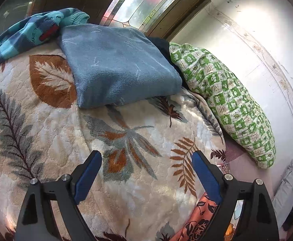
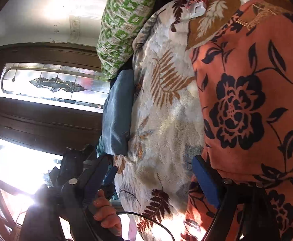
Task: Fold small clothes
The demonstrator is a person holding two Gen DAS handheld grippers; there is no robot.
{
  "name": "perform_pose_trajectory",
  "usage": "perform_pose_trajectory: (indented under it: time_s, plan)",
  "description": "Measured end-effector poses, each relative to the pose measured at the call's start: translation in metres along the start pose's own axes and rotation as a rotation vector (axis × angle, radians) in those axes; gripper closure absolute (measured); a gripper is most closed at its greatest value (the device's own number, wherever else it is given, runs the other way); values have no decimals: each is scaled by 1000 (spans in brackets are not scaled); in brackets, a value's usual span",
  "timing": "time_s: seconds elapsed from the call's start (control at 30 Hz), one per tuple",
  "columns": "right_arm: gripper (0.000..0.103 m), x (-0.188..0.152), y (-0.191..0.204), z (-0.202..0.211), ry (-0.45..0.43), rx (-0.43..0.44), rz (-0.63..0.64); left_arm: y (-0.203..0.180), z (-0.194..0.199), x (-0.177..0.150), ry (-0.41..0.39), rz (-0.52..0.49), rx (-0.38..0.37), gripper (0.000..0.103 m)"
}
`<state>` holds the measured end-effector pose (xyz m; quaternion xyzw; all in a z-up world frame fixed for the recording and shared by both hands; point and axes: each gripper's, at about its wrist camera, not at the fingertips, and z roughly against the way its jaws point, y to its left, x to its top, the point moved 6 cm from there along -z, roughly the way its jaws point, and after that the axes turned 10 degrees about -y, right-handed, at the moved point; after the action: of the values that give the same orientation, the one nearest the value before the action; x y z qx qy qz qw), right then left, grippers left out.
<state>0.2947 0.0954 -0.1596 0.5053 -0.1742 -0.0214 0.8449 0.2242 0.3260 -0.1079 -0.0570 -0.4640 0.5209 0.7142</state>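
An orange garment with dark flowers lies spread on the leaf-patterned blanket; in the left wrist view only its corner shows, at the bottom right. My right gripper is open over the blanket, with one blue pad right at the garment's edge and nothing between the jaws. My left gripper is open above bare blanket and holds nothing. A folded grey-blue cloth lies further up the bed, next to a teal striped sweater.
A green checked pillow leans along the white wall. A wooden door with leaded glass stands behind the bed. A small printed packet lies on the blanket. A hand holds a black handle beside my right gripper.
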Motion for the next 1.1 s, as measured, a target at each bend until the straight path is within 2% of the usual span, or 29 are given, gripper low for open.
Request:
perform_pose_trajectory:
  time_s: [0.03,0.1,0.17,0.23,0.33,0.47,0.6,0.73,0.8,0.87,1.1]
  plan:
    - [15,-5,-16,-14,34,-69,-24,-3,0,0,-6,-17,-6,11]
    - [15,0,-19,-18,3,-63,-41,-7,1,-1,-13,-52,-5,11]
    - [15,-1,-3,-3,9,-40,-27,-8,0,-1,-16,-39,-4,11]
    - [15,-6,11,32,-11,-74,82,-11,-1,-5,-9,-42,-4,11]
    - [15,-27,8,114,-97,-133,130,-22,2,-14,-13,-92,-24,11]
    - [15,-64,-26,246,-248,-314,151,-41,17,-28,-24,-181,-94,11]
    - [15,-102,-70,380,-336,-518,160,-58,44,-58,106,-344,-214,11]
    - [15,-136,-118,472,-293,-633,133,-58,106,-91,205,-530,-358,11]
    - [15,-150,-142,495,-266,-648,106,-44,132,-108,259,-625,-377,11]
    - [15,-158,-160,502,-241,-631,90,-25,154,-124,317,-691,-362,11]
    - [15,-167,-190,480,-187,-516,114,40,195,-158,493,-685,-308,11]
